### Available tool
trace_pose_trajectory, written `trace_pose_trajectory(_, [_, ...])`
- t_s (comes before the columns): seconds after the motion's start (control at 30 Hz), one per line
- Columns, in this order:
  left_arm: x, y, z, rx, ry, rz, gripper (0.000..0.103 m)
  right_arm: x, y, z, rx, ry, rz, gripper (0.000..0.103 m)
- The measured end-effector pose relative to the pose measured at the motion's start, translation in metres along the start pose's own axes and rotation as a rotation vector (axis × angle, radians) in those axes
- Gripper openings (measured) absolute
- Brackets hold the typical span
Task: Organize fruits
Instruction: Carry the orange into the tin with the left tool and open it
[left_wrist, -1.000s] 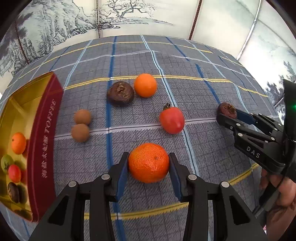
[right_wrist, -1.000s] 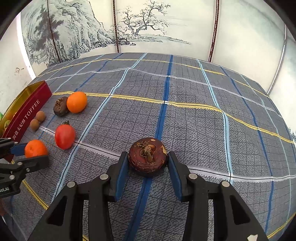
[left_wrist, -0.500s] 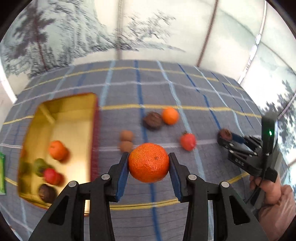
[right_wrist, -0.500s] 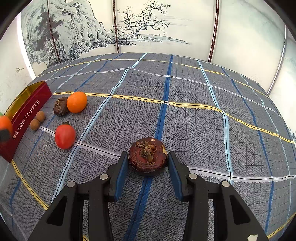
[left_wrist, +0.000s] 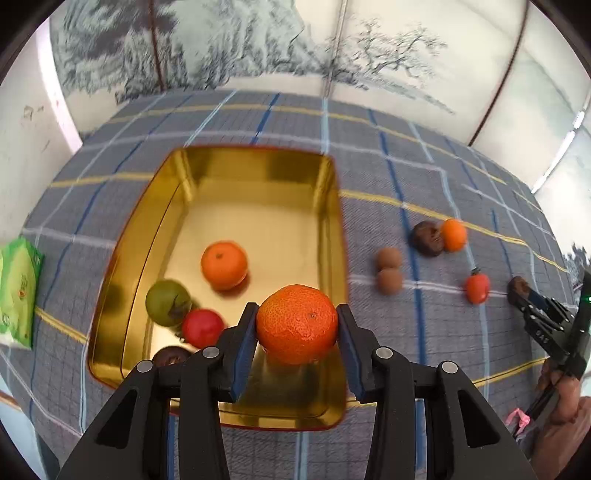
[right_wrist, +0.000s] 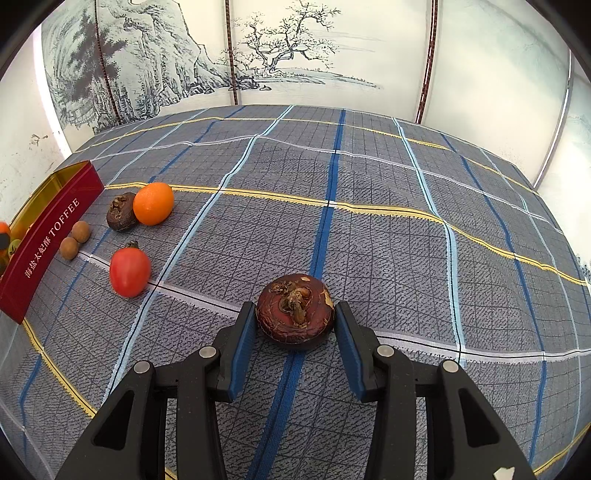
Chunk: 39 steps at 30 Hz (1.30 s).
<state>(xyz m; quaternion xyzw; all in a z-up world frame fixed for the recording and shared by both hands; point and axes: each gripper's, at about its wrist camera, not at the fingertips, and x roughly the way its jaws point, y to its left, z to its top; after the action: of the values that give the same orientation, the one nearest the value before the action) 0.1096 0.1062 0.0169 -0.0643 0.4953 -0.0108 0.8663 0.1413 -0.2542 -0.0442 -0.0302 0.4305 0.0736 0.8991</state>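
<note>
My left gripper (left_wrist: 297, 334) is shut on an orange tangerine (left_wrist: 297, 323) and holds it above the near right part of the gold tin (left_wrist: 258, 173). In the tin lie an orange (left_wrist: 224, 264), a green fruit (left_wrist: 167, 302), a red fruit (left_wrist: 202, 328) and a dark fruit (left_wrist: 170, 356). My right gripper (right_wrist: 295, 328) has its jaws closed against a dark brown water chestnut (right_wrist: 295, 313) that rests on the cloth. On the cloth to the left lie a red tomato (right_wrist: 129, 271), an orange (right_wrist: 153, 203), another water chestnut (right_wrist: 120, 211) and two small brown longans (right_wrist: 74, 240).
The tin's red side reads TOFFEE (right_wrist: 48, 240) at the far left of the right wrist view. A green packet (left_wrist: 16, 291) lies left of the tin. The plaid cloth (right_wrist: 369, 203) covers the table, with painted screens behind.
My left gripper has lifted the tangerine off the cloth and carried it left, over the tin. The right gripper and its water chestnut have stayed in place.
</note>
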Motion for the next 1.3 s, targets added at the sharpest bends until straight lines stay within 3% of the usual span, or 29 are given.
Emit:
trace_pose_trajectory(0.73, [0.036, 0.019, -0.017, -0.008, 0.110, 0.052, 0.043, 0.000, 0.001, 0.000, -0.001, 0.000, -0.001, 0.041])
trace_pose_trajectory(1.3, [0.034, 0.020, -0.016, -0.020, 0.113, 0.047, 0.045, 0.000, 0.001, 0.000, -0.002, 0.000, -0.002, 0.041])
